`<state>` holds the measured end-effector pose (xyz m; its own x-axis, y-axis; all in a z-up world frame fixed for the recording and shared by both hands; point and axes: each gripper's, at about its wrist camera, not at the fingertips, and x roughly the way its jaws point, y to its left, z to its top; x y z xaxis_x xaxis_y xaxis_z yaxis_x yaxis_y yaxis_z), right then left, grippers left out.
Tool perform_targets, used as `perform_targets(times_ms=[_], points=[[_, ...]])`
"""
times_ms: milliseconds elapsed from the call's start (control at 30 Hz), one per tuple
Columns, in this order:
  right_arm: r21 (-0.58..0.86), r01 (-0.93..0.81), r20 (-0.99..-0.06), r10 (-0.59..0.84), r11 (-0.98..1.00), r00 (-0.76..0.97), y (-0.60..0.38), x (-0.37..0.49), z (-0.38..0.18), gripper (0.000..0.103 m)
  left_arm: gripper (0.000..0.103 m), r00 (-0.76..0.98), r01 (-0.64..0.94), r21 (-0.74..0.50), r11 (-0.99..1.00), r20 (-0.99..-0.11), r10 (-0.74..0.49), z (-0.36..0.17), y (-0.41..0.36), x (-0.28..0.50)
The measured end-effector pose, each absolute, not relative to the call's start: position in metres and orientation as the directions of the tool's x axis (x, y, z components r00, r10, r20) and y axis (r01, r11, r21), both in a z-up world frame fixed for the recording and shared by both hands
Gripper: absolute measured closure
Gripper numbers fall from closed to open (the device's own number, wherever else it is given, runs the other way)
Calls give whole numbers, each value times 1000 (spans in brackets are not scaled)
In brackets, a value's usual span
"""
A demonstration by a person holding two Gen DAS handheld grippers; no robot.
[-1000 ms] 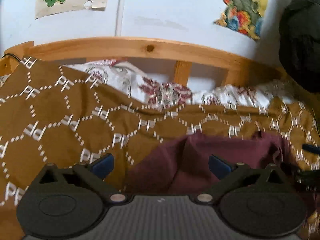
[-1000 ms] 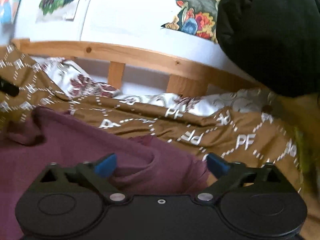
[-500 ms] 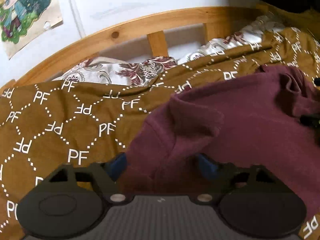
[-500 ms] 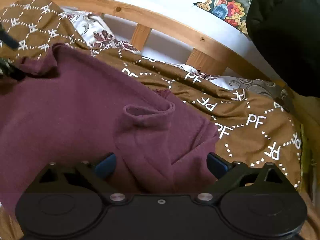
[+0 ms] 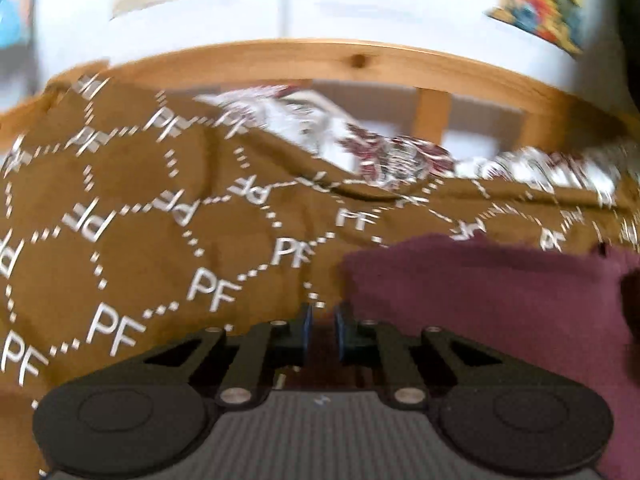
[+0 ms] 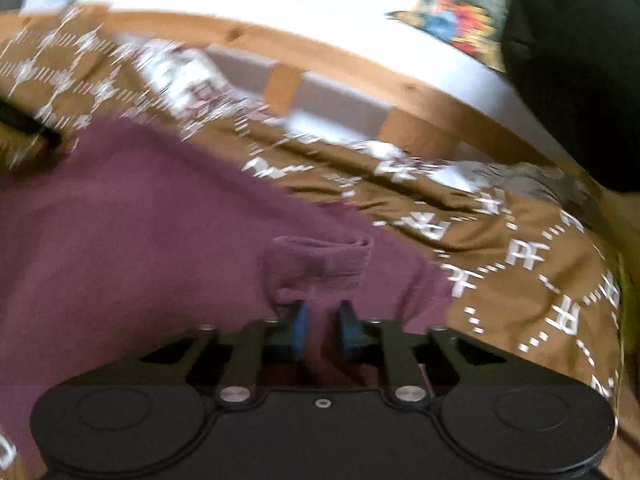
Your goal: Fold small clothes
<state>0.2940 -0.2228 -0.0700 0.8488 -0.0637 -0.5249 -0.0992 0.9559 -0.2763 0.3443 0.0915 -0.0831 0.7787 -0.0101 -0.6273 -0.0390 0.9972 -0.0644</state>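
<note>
A maroon garment (image 5: 500,304) lies on a brown bedspread with white "PF" lettering (image 5: 132,240). In the left wrist view my left gripper (image 5: 321,330) is shut on the garment's left edge, cloth pinched between its blue pads. In the right wrist view the same maroon garment (image 6: 152,240) spreads to the left, with a folded cuff (image 6: 320,260) just ahead of my right gripper (image 6: 323,330), which is shut on the cloth below that cuff. Both views are blurred by motion.
A wooden bed rail (image 5: 320,60) runs across the back, with a floral sheet (image 5: 392,152) below it and a white wall with posters behind. A large black bag (image 6: 576,64) hangs at the upper right. The other gripper's dark tip (image 6: 28,124) shows at far left.
Both grippers were open a second ago and have closed onto the maroon garment. Both cameras have shifted, and the views now blur with motion.
</note>
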Motion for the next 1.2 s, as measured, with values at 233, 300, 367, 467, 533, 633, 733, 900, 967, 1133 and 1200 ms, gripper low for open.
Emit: perform_targets(times_ms=[233,300,367,467,533,633,733,900,967,1133,1200], points=[[-12,214,-572,-182,977,800,-294,302,-62,98,87,763,-76,-164,984,-645,-49,-87,109,345],[14,265,-582,-208,964,786,-309,299,-67,88,66,765,-74,-164,984,-642,-50,-85,110,344],[36,291,-562,-221,956,797,-316,292,-66,83,36,780,-73,-162,984,-624,-45,-81,109,338],[54,225,-508,-167,973,845,-307,285,-57,49,14,821,-41,-165,985,-567,-61,-73,106,326],[27,132,-480,-103,991,871,-292,282,-54,35,12,824,0,-140,990,-562,-79,-70,100,324],[-81,6,-485,-45,997,873,-263,285,-58,22,10,810,39,-52,998,-584,-63,-76,84,324],[-176,-37,-522,-62,984,851,-248,293,-71,20,10,787,53,48,997,-617,-12,-87,69,329],[-231,126,-512,-230,965,827,-269,302,-79,11,10,729,9,124,992,-680,78,-108,65,340],[-201,190,-510,-269,961,817,-283,302,-80,6,9,711,-11,85,996,-700,68,-112,71,344],[-77,258,-511,-261,963,819,-308,300,-78,4,10,703,-32,30,999,-710,44,-113,81,345],[79,253,-496,-182,964,849,-321,295,-75,4,10,704,-30,36,999,-709,47,-111,81,343]])
